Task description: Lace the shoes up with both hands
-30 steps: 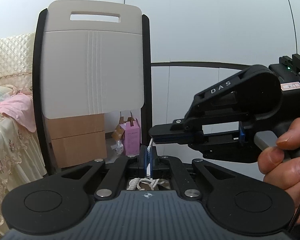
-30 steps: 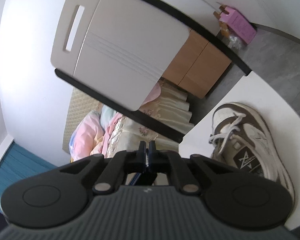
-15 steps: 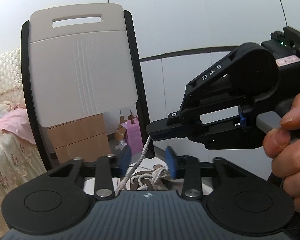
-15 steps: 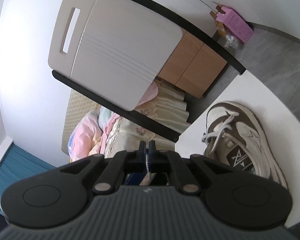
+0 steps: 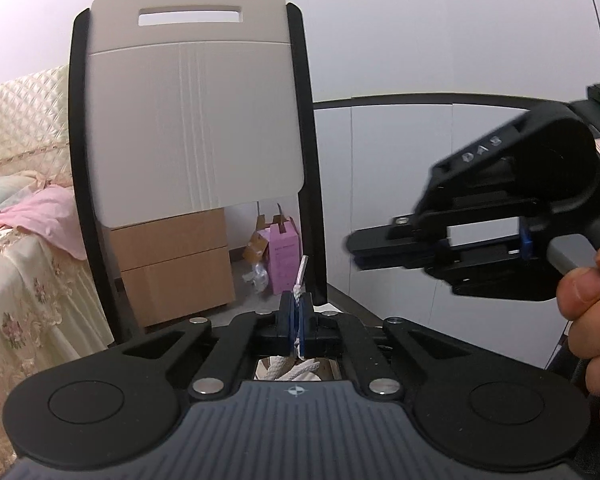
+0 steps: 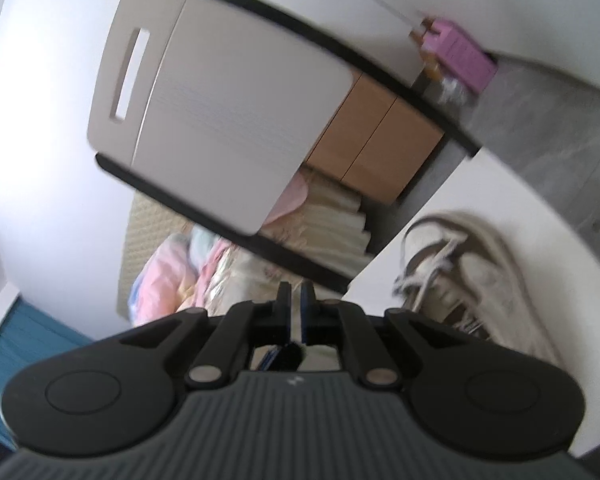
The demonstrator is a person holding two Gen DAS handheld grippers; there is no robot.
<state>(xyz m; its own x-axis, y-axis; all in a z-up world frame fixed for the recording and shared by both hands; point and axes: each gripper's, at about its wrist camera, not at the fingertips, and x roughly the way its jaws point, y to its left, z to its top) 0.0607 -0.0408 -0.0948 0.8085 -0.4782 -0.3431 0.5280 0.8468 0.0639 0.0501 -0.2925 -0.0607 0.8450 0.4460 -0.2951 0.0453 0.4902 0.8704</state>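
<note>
Shoelace (image 5: 301, 276), white with a clear plastic tip, is poking up and slightly right from between the blue pads of the left tongs (image 5: 295, 300), which are clamping it in the near centre of the left wrist view. More white lace is lying bunched just below those pads, seen through the gap in the black frame.

To the right and a little farther off, the right tongs (image 5: 354, 246) are pointing left, their tip standing apart from the lace end. A hand (image 5: 592, 320) at the far right edge is gripping their grey trigger.

In the right wrist view, which is blurred, the right tongs (image 6: 295, 300) are showing a narrow gap between the blue pads; the jaws are opening and nothing is lying between them.

Right of these tongs, a white and brown shoe (image 6: 468, 272) is resting on the white table (image 6: 556, 216), its loose laces spreading over the tongue.

Beyond the table edge, a chair (image 5: 196, 120) with a beige back, a slot handle and black side rails is standing upright. Behind it, a brown drawer unit (image 5: 172, 264) and a pink box (image 5: 284, 256) are sitting on the grey floor, against a white wall. At far left, a bed (image 5: 24, 264) with floral cream covers is carrying a pink cloth.
</note>
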